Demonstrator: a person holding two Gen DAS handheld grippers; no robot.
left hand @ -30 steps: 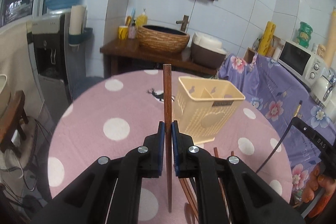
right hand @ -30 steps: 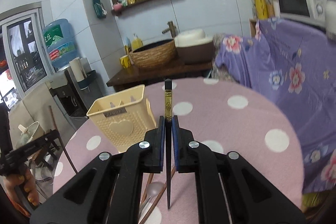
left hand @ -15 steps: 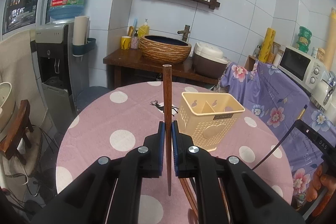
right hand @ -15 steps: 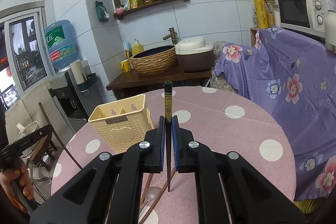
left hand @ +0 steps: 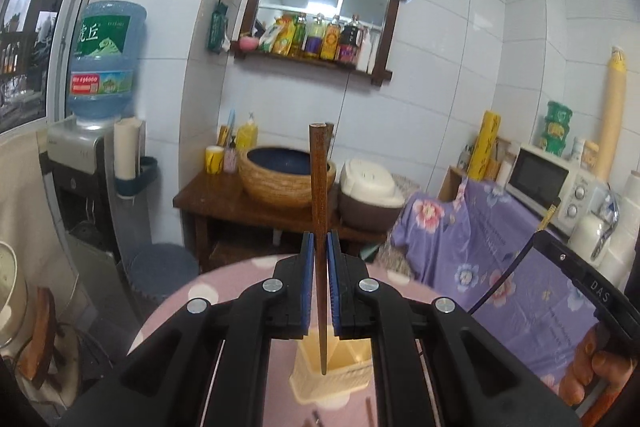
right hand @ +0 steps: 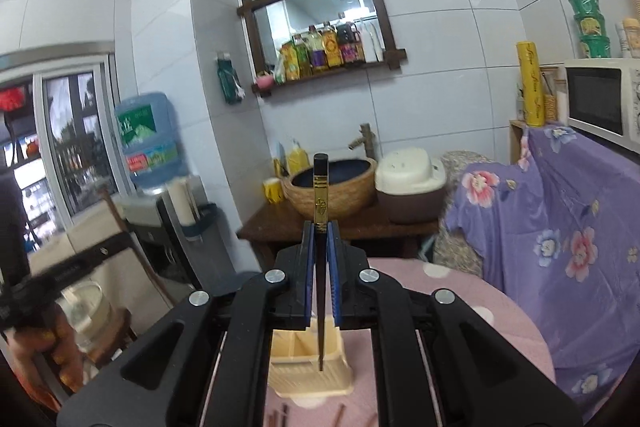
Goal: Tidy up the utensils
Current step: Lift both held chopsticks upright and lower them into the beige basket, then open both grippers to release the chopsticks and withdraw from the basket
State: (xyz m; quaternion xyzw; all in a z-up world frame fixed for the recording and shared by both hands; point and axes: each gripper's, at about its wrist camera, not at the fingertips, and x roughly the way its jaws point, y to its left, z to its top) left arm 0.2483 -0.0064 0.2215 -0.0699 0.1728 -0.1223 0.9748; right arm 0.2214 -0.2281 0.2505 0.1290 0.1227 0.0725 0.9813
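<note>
Left gripper point(left hand: 320, 281) clamped on one upright brown wooden chopstick point(left hand: 319, 195); right gripper point(right hand: 320, 277) clamped on one upright black chopstick point(right hand: 321, 195) with gold band. Below both, one cream utensil basket point(right hand: 308, 371) on pink polka-dot table point(right hand: 460, 291), loose chopsticks beside it. "DAS" readable on the right gripper's housing, seen from the left wrist.

White tiled walls point(left hand: 460, 27) (mirror shelf point(left hand: 320, 23) mounted).
</note>
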